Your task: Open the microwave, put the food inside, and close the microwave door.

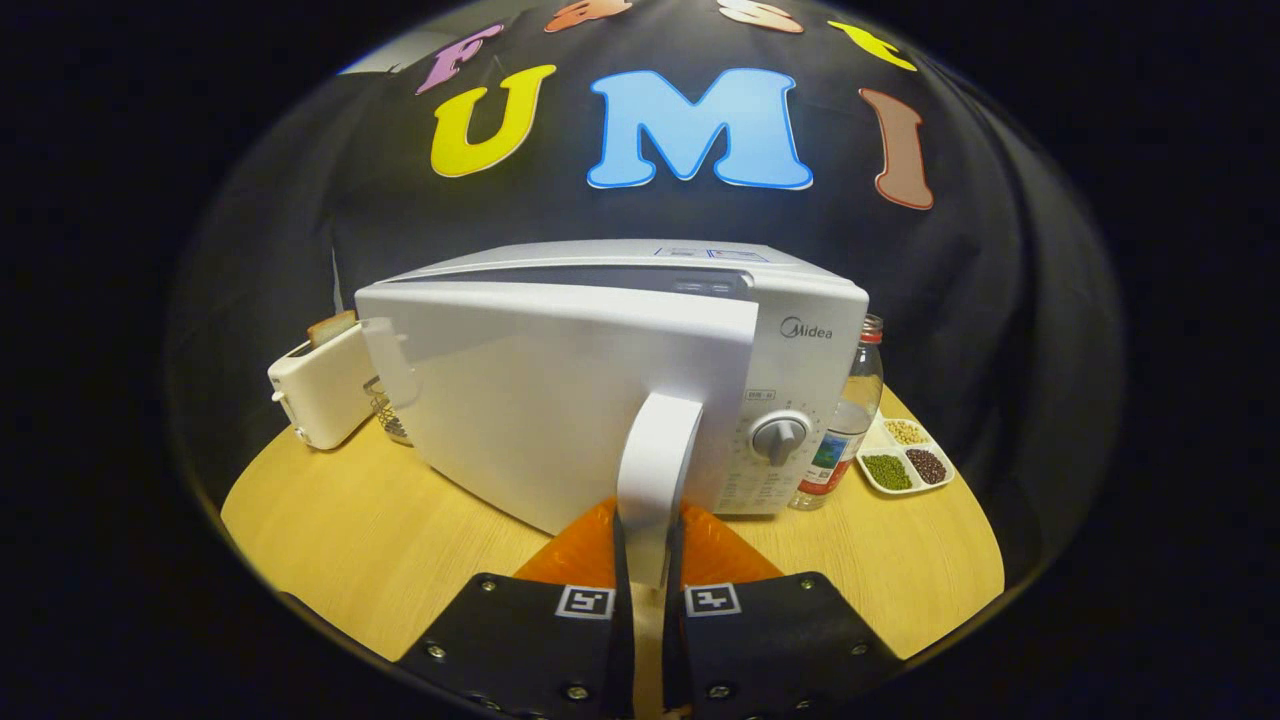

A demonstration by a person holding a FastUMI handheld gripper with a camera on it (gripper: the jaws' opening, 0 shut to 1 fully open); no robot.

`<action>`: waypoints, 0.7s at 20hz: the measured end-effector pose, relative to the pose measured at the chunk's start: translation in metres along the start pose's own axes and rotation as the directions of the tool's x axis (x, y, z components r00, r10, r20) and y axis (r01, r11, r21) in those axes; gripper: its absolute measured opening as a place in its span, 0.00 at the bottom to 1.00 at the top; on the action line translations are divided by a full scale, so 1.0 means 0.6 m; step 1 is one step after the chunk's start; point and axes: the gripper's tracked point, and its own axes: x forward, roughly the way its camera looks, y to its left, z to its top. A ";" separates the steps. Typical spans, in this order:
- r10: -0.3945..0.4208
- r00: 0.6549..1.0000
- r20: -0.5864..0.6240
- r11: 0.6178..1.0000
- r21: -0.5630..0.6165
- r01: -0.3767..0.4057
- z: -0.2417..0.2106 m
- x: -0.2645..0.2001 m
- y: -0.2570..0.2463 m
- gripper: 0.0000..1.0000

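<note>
A white microwave (800,330) stands on a round wooden table (380,540). Its door (540,400) is swung partly open toward me, hinged at the left. My gripper (648,545) is shut on the door's white vertical handle (655,450), with one finger pressing each side of the handle's lower end. The control panel with a grey dial (780,436) sits to the right of the door. The door hides the microwave's inside, and I cannot pick out the food.
A white toaster (318,385) with a slice of bread stands left of the microwave. A clear bottle (845,420) and a white divided dish of beans (905,455) sit to its right. Bare tabletop lies at the front left and right.
</note>
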 end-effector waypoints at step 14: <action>0.093 0.995 -0.035 0.994 -0.058 -0.095 -0.088 -0.148 0.183 0.20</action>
